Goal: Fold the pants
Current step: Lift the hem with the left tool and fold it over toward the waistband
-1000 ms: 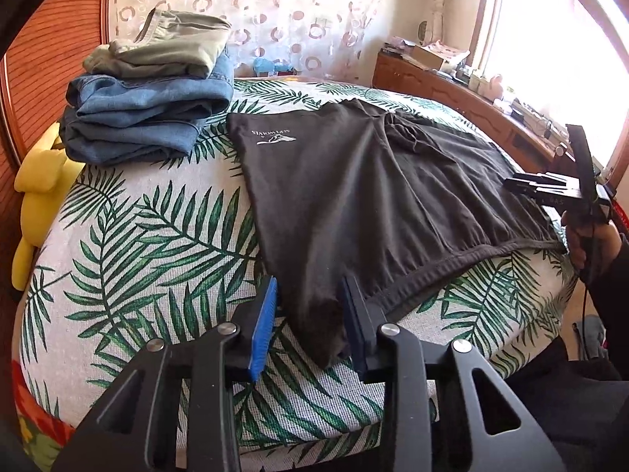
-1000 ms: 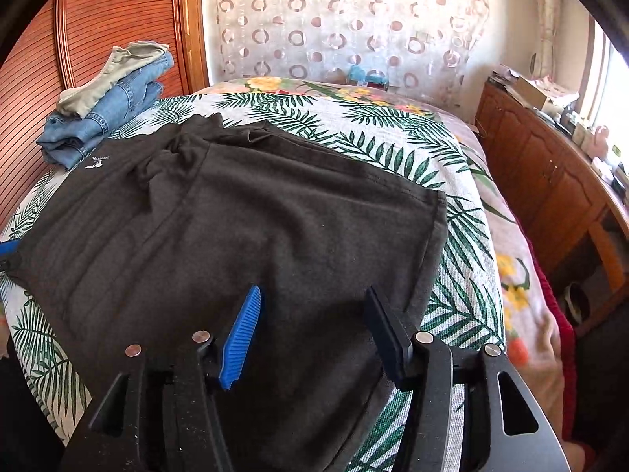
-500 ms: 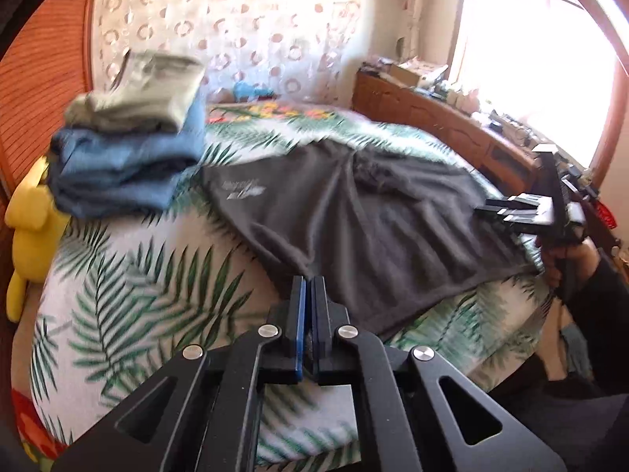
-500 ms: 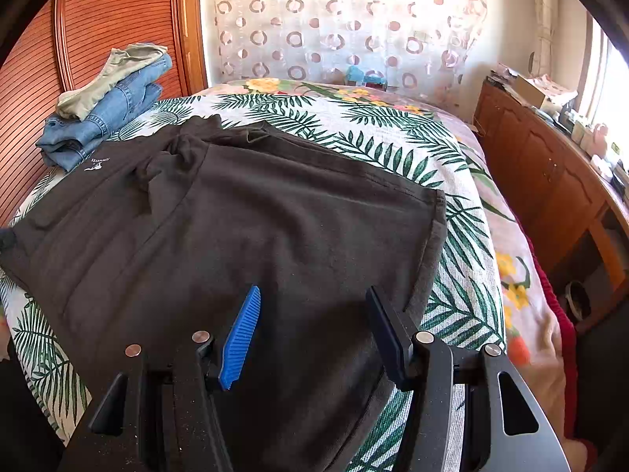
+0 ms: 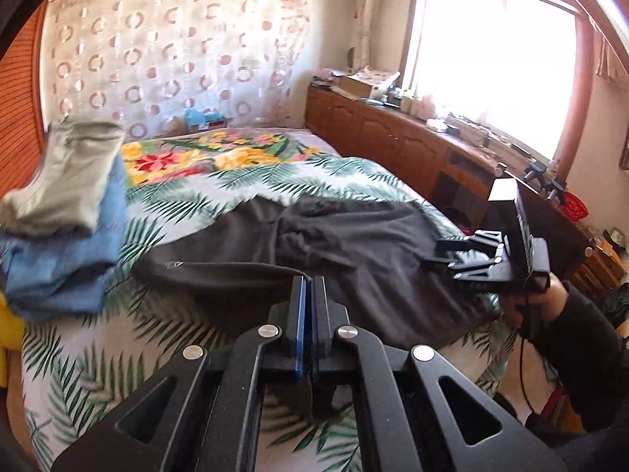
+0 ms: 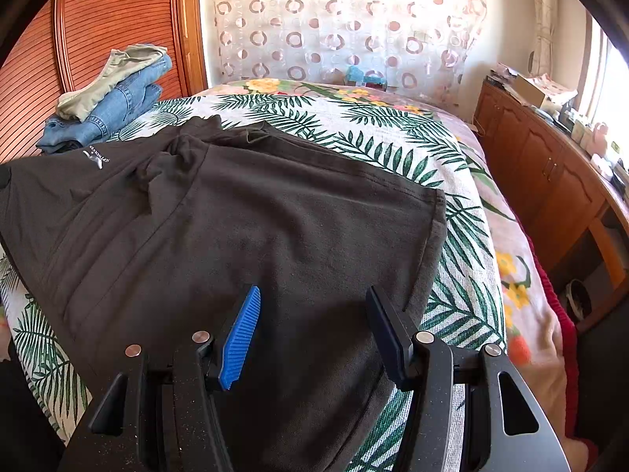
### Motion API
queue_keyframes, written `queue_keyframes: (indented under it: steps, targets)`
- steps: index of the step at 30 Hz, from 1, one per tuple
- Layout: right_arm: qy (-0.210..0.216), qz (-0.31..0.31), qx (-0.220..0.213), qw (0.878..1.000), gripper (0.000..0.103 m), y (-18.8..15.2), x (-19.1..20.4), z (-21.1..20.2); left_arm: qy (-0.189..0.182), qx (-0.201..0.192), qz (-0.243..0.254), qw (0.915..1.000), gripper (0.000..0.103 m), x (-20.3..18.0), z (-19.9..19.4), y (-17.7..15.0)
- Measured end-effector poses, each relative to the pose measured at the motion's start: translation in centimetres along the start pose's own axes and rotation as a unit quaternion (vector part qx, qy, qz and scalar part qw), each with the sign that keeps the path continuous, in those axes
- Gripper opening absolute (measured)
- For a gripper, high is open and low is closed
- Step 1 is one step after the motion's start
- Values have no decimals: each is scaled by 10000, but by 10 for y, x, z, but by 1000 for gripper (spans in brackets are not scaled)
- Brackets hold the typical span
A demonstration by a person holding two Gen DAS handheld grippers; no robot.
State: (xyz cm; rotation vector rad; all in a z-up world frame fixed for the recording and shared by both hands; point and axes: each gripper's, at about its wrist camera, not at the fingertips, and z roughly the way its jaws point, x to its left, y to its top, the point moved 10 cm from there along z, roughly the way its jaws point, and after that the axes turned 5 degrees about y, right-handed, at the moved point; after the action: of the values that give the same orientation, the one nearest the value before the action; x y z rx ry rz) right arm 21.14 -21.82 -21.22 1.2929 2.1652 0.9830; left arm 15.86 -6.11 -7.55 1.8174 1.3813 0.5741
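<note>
Dark grey pants (image 6: pixel 255 228) lie spread on the palm-leaf bedspread (image 6: pixel 373 137), with a small white logo near the left corner. My left gripper (image 5: pixel 308 281) is shut on the near corner of the pants (image 5: pixel 354 244) and holds that edge up off the bed; cloth hangs below the pads. My right gripper (image 6: pixel 313 291) hovers open over the near right part of the pants, nothing between its fingers. In the left wrist view, the right gripper (image 5: pixel 432 253) shows at the right, held by a hand (image 5: pixel 550 299).
A stack of folded jeans and khaki trousers (image 6: pixel 114 94) sits at the bed's far left by the wooden headboard (image 6: pixel 98 19). A yellow plush toy (image 5: pixel 8 326) is beside it. A long wooden cabinet (image 6: pixel 550 165) runs along the right, under the window.
The left gripper's jaws closed on the pants' corner, then rose and moved, lifting that edge off the bed. The right gripper stayed where it was, still open.
</note>
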Motion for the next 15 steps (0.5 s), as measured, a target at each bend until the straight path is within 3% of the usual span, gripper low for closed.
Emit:
queue_keyframes:
  steps: [7,15]
  targets:
    - [-1,5,-2,10000,58,0,0,1,-237,-9,267,9994,3,-31,13,26]
    - [-1,10,-5,10000,58,-1,0,1,-348,167,383,9985,3,-49,35,32]
